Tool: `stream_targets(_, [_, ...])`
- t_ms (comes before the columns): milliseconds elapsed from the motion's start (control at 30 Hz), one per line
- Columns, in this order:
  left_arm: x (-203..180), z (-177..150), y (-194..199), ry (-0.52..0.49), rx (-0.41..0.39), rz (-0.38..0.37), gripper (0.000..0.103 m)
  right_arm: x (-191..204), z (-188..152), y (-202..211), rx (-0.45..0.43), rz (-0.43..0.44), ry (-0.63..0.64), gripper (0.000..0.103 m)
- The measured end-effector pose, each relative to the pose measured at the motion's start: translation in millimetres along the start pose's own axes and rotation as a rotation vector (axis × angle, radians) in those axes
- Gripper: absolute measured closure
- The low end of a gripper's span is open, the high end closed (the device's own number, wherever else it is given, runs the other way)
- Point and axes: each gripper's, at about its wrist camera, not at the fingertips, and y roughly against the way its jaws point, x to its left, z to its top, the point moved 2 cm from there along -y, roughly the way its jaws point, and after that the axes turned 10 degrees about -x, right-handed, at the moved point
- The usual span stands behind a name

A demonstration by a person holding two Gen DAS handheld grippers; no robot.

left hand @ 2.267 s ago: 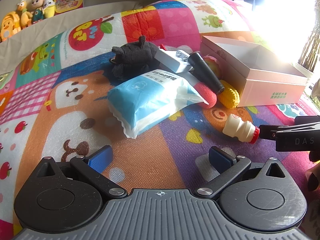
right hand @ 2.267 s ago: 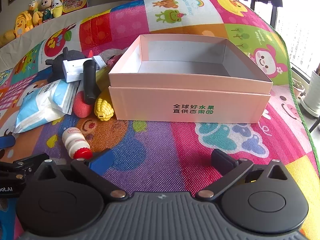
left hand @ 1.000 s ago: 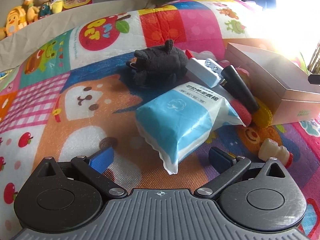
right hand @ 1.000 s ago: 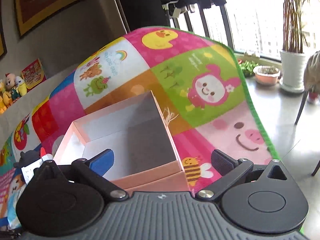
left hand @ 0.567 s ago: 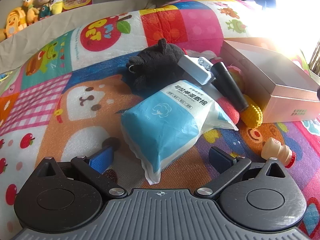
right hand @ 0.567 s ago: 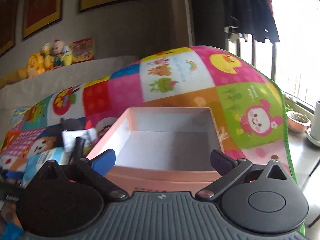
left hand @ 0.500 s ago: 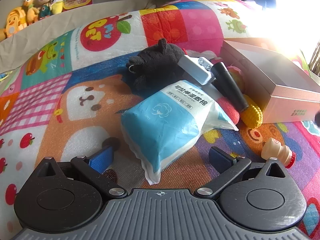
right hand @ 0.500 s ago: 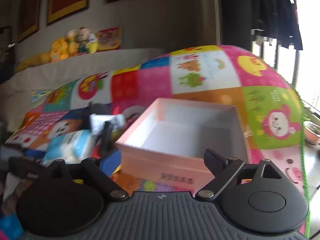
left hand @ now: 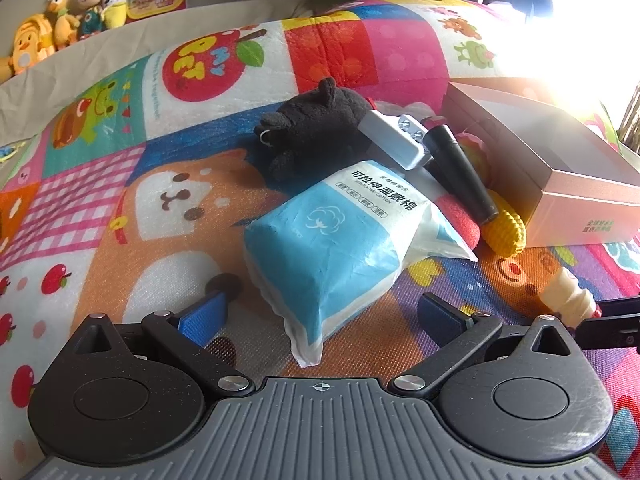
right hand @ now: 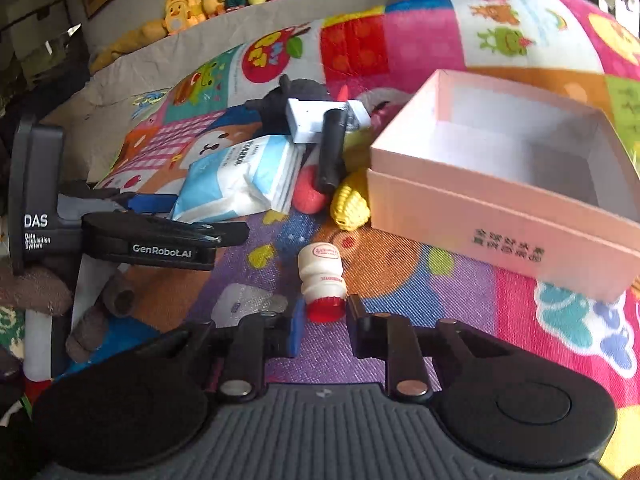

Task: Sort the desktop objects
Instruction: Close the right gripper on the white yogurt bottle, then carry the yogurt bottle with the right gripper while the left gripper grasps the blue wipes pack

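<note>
Right hand-held gripper has swung back from the box and closed on the small bottle's red cap

The small bottle lies on the play mat, near the empty pink box; the jaws now pinch it, ready for lifting; left hand-held gripper stays spread around the blue tissue pack.

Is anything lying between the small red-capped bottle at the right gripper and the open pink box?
Nothing visible does. The right gripper is closed on the bottle at its red cap, and only bare mat lies between it and the pink box. The toy corn sits beside the box's left corner.
</note>
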Motion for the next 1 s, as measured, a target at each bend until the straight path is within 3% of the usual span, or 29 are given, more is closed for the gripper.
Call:
stream_targets(67, [-3,1,2,-0.011,-0.004,0.01,0.0,-13,-2,5,0.009,-0.005,-0.055,0.082])
stream_targets(233, [-16,10,21,-0.082,-0.081,-0.065,0.0,-24,-9,25,0.008,-0.091,-0.025,0.082])
stream_targets(467, [-27,15,16,-0.254,-0.083,-0.007,0.0,-25,-18,38,0.004,-0.172,0.068,0.082])
stream_targets(567, [-23,14,6,-0.264,-0.069,-0.008,0.0,-25,-19,39,-0.003,-0.209,0.101,0.082])
stream_targets(733, [-19,18,2,-0.164,-0.042,-0.094,0.0,-28,-19,44,-0.033,-0.242,0.111,0.08])
stream_targets(833, [-25,16,14,-0.142,-0.028,-0.203,0.0,-28,-21,41,-0.023,-0.246,0.109,0.08])
stream_targets(900, [-30,14,26,-0.154,-0.039,-0.251,0.0,-30,-20,37,-0.025,-0.299,0.11,0.079])
stream_targets(1000, [-32,12,40,-0.186,-0.069,-0.255,0.0,-37,-16,36,-0.05,-0.387,0.083,0.064])
